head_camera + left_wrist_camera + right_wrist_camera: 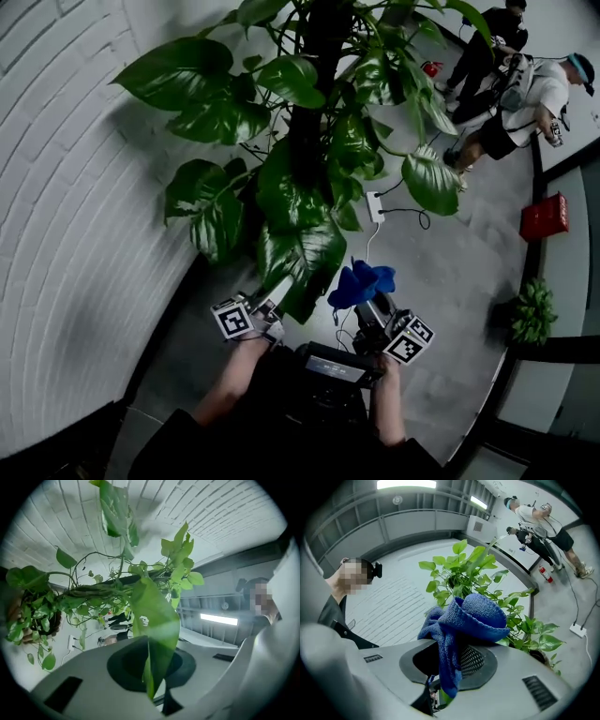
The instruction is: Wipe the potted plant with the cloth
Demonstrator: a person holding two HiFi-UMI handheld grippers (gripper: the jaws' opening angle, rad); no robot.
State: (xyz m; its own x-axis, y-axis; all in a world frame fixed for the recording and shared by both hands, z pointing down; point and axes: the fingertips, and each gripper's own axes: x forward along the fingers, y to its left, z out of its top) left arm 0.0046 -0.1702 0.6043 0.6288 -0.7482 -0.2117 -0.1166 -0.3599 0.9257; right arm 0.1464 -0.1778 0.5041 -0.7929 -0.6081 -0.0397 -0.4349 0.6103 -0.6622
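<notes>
The tall potted plant (309,141) with big glossy leaves rises along a dark pole in front of me. My left gripper (272,314) is shut on the tip of a low hanging leaf (305,258). In the left gripper view that leaf (157,634) runs down between the jaws of the left gripper (152,686), pinched edge-on. My right gripper (372,307) sits just right of the leaf, shut on a bunched blue cloth (361,284). In the right gripper view the cloth (464,620) bulges above the right gripper (440,686).
A white brick wall (66,234) curves along the left. On the grey floor lie a white power strip (375,204) with a cable, a red box (545,217) and a small potted plant (532,314). Two people (525,94) stand at the back right.
</notes>
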